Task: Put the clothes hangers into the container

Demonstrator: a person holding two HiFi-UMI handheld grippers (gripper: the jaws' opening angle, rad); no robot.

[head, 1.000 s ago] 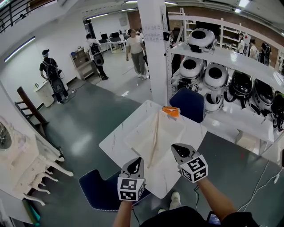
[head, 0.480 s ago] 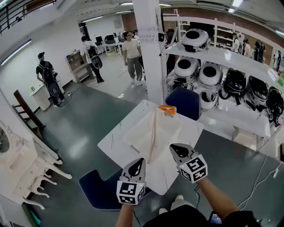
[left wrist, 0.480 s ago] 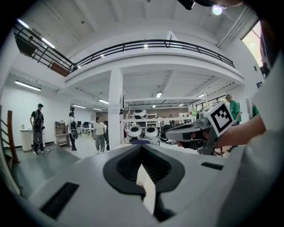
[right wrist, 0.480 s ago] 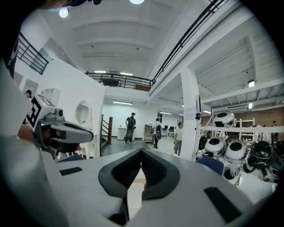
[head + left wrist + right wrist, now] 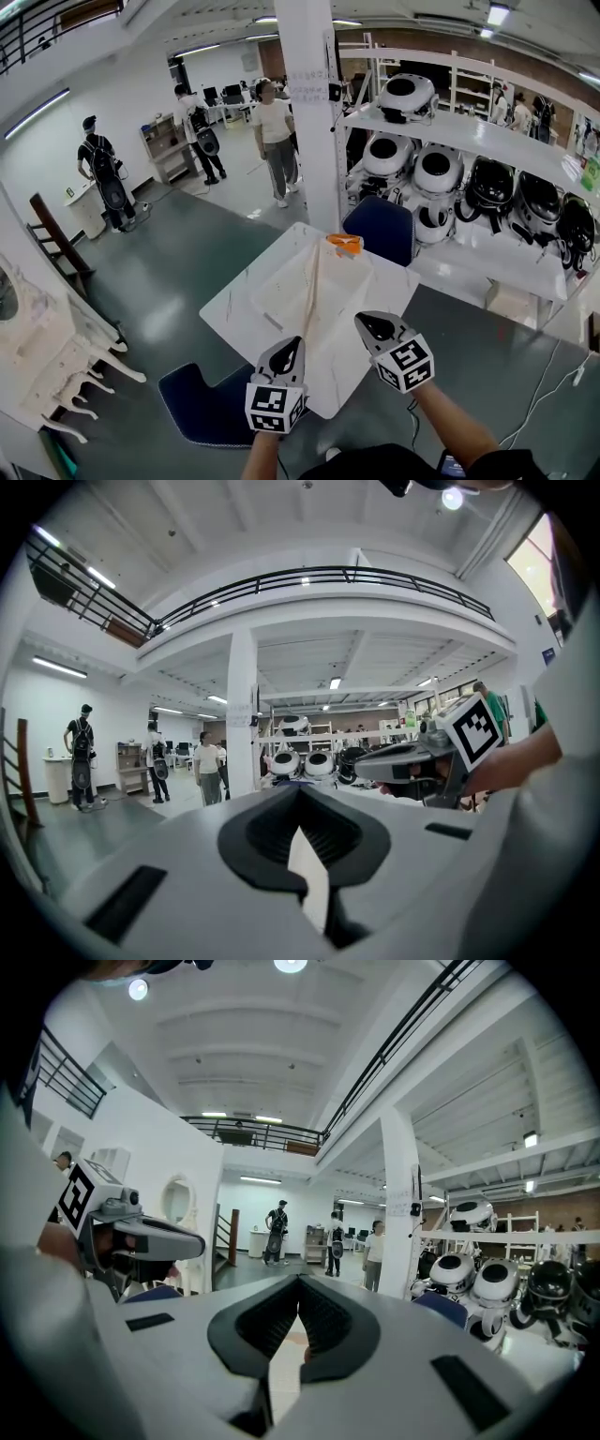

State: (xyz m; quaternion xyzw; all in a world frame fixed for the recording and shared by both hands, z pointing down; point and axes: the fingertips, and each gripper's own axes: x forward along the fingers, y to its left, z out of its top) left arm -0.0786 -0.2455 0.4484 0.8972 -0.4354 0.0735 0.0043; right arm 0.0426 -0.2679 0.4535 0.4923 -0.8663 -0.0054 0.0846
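Holding a two-jaw tool in each hand, a person faces a white table [image 5: 234,305] in a large indoor workspace. The left gripper [image 5: 289,345] and the right gripper [image 5: 367,324] hover side by side over the table's near edge, a little apart and both pointing toward its far end. Each carries its cube of square markers.

In the left gripper view, the left gripper [image 5: 299,801] has its jaws clenched together with nothing between them, and only a sliver of pale tabletop shows below the tips. The right gripper [image 5: 367,758] crosses that view's right side. The right gripper view shows the same for the right gripper [image 5: 300,1290]: jaws pressed together and empty, with the left gripper [image 5: 197,1244] visible off to the left.

A pale, shallow container [image 5: 265,298] sits in the middle of the table. A long wooden hanger [image 5: 309,295] lies lengthwise across it, its near end reaching almost to the left gripper. From the head view it is hard to say whether the hanger rests inside the container or across its rim. A small orange object [image 5: 344,244] sits at the container's far end, too small to identify.

One blue chair [image 5: 380,230] stands beyond the table and another blue seat [image 5: 202,403] sits by its near left corner. A white pillar [image 5: 309,112] rises behind the table. White shelves [image 5: 487,141] to the right hold rounded white and black devices. Several people [image 5: 274,141] stand on the grey floor in the background.
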